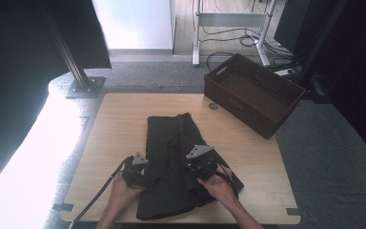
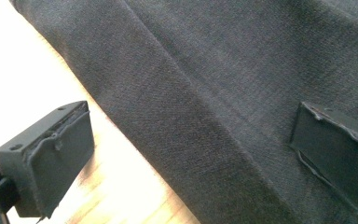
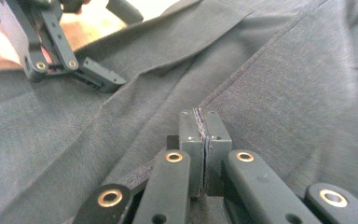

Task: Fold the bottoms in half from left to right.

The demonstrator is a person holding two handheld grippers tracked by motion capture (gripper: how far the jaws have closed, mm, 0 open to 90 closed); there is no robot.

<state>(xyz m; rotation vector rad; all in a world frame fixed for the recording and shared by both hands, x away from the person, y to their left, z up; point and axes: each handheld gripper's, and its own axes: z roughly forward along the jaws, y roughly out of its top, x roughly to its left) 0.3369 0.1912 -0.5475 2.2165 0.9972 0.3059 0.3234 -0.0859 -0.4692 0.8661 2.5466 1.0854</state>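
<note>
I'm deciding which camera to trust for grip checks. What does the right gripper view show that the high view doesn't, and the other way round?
The right gripper view shows the right gripper with its jaws pressed together on a thin fold of the dark garment, the fabric's weave, and the left gripper open just above the cloth.

The high view shows the whole wooden table, the brown basket at its far right corner, both hands, and the floor.

Both show the garment and both grippers.
</note>
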